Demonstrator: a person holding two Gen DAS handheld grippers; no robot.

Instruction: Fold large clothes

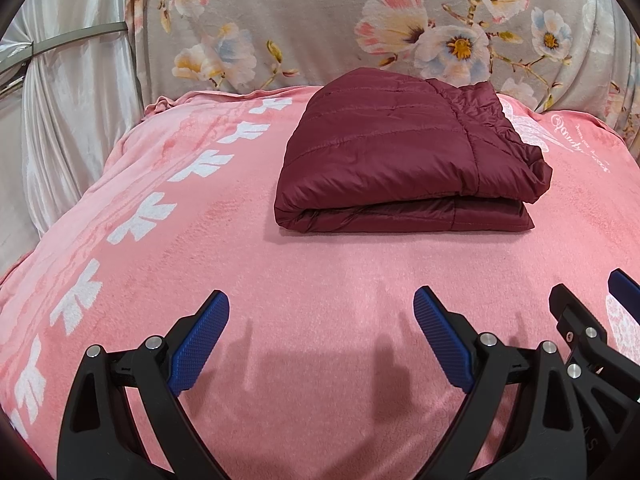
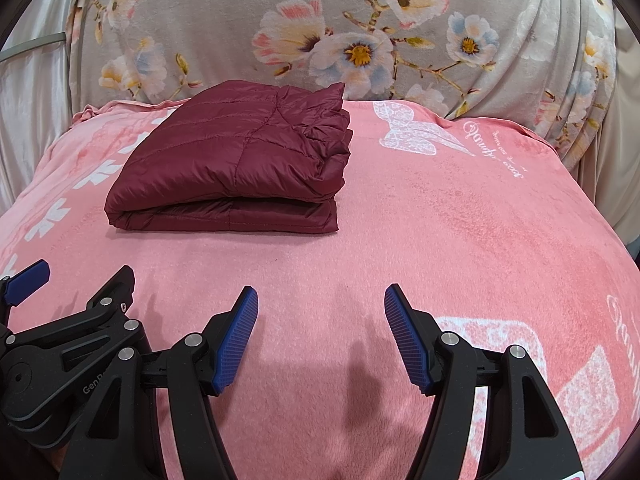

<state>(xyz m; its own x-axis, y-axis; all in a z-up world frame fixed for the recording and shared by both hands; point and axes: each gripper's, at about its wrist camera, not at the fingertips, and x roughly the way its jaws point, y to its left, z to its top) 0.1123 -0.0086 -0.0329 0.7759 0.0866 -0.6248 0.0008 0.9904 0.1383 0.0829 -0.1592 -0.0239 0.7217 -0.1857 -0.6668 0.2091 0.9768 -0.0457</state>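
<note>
Lying folded on the pink blanket (image 1: 320,280), the maroon quilted jacket (image 1: 408,156) runs its long side left to right, its rounded fold facing the grippers and loose edges bunched at right. The left gripper (image 1: 320,320) and right gripper (image 2: 320,320) hover near it, jaws spread, holding nothing. White cursive script on the blanket is unreadable; the left gripper's body reads "GenR", cut off.

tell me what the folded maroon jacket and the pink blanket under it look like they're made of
Maroon puffer jacket: likely thin nylon or polyester shell, slightly glossy, with stitched quilt lines and puffy padding. Pink blanket: looks like plush fleece, matte and fuzzy, with a short nap and printed white motifs.
</note>
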